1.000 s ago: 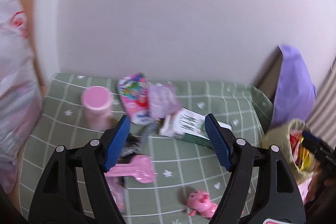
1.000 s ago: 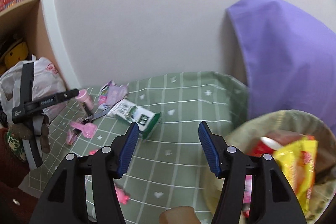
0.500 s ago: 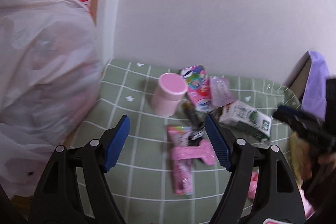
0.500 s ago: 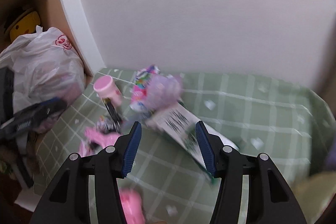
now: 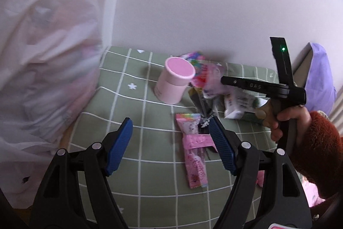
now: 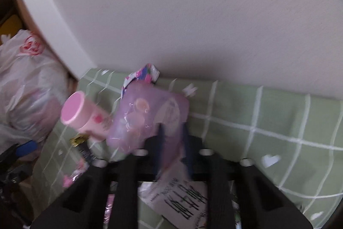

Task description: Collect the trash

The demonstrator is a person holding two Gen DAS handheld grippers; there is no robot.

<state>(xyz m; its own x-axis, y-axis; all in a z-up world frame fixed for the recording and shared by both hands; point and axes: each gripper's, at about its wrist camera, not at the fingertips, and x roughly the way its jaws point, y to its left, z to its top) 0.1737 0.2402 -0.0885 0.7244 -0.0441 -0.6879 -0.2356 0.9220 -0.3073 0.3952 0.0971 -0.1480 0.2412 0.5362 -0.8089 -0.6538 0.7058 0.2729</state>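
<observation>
The right claw (image 6: 171,143) is clamped on the soft purple see-through wrapper (image 6: 148,115), near the back edge of the green checked cloth (image 6: 268,121). The left claw (image 5: 169,145) gapes empty, farther off.

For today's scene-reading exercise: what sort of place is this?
Probably a home, a table corner against a wall: a green checked tablecloth, a stuffed white plastic bag, and snack wrappers beside a pink tub.
</observation>
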